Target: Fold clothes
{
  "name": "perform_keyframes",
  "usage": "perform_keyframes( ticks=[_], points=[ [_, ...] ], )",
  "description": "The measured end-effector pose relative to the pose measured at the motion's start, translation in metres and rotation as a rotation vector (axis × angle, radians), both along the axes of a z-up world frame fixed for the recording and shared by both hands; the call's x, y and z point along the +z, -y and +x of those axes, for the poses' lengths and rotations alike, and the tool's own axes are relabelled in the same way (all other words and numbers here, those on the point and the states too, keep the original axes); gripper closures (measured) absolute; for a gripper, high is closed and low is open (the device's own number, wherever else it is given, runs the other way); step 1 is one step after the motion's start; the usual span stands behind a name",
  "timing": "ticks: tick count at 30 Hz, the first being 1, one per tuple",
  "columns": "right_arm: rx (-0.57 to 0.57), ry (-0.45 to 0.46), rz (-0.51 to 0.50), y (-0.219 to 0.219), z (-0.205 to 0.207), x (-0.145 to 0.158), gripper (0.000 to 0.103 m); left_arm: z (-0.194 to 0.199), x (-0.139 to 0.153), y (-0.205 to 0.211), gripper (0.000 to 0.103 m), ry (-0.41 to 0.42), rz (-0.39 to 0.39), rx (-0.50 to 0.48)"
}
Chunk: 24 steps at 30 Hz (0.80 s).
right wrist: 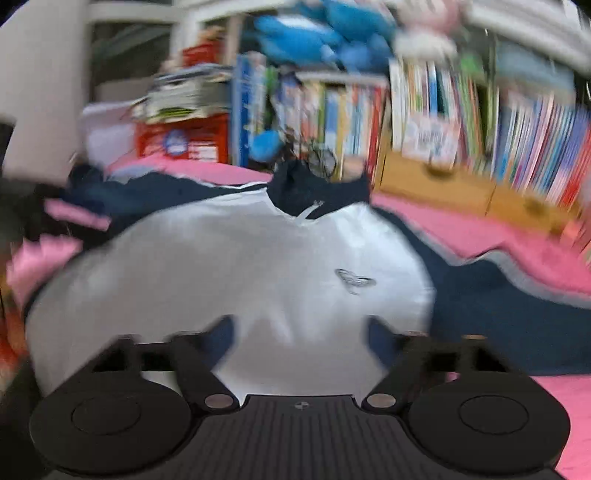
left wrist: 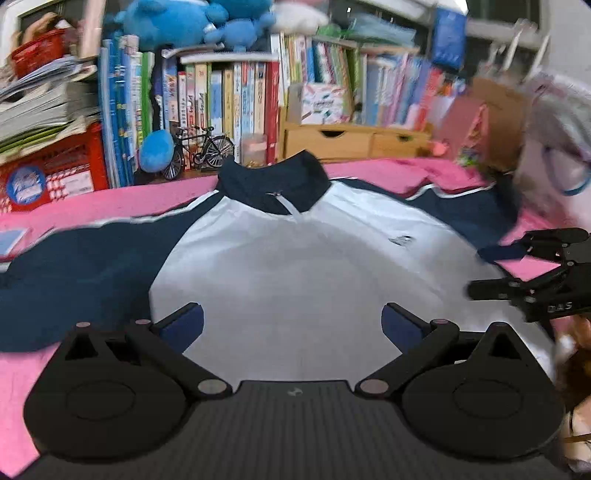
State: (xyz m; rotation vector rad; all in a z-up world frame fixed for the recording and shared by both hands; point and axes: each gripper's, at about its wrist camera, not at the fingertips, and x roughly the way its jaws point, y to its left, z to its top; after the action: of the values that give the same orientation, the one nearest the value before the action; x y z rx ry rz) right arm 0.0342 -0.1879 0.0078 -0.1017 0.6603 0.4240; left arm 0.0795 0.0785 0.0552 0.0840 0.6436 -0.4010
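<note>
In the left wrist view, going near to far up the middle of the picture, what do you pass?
Left gripper, open → white front of the jacket → its navy collar → pink cover → toy bicycle → row of upright books → blue plush toys on top.

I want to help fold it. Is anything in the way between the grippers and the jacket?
Nothing visible. The left hand-held gripper and right hand-held gripper both hang open right above the jacket, which lies spread on the pink cover.
</note>
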Motion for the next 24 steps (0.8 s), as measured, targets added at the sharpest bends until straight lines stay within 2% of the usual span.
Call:
perform_keyframes(
  ticks=[2,3,6,7,8,12,15,17,20,24],
  points=[
    [-0.054,-0.082,0.025,-0.015,0.043,-0.011,0.052,0.037,-0.008,0.024,0.000,-0.008,0.114,0.043],
    [-0.084,-0.115,0.032,-0.022,0.062,-0.017,0.059,0.052,-0.014,0.030,0.000,-0.019,0.156,0.069],
    [-0.185,-0.143,0.004,-0.031,0.107,-0.037,0.066,0.099,-0.038,0.041,0.000,-0.046,0.260,0.146],
    [-0.209,-0.128,-0.037,-0.035,0.121,-0.040,0.066,0.108,-0.046,0.040,0.000,-0.058,0.283,0.174],
    [-0.238,-0.120,-0.066,-0.037,0.137,-0.042,0.066,0.121,-0.053,0.036,0.000,-0.057,0.282,0.202],
    [-0.327,-0.135,-0.073,-0.030,0.199,-0.048,0.065,0.170,-0.063,-0.001,0.000,-0.104,0.160,0.359],
    [-0.352,-0.128,-0.074,-0.027,0.236,-0.054,0.065,0.191,-0.071,-0.022,0.000,-0.039,0.177,0.471],
    [-0.362,-0.111,-0.069,-0.025,0.254,-0.059,0.063,0.202,-0.073,-0.033,0.000,-0.051,0.135,0.473],
    [-0.352,-0.081,-0.030,-0.016,0.264,-0.064,0.056,0.215,-0.074,-0.036,0.000,-0.042,0.155,0.502],
    [-0.362,-0.031,-0.028,-0.015,0.274,-0.072,0.037,0.225,-0.075,-0.034,0.000,-0.027,0.185,0.513]
  ],
)
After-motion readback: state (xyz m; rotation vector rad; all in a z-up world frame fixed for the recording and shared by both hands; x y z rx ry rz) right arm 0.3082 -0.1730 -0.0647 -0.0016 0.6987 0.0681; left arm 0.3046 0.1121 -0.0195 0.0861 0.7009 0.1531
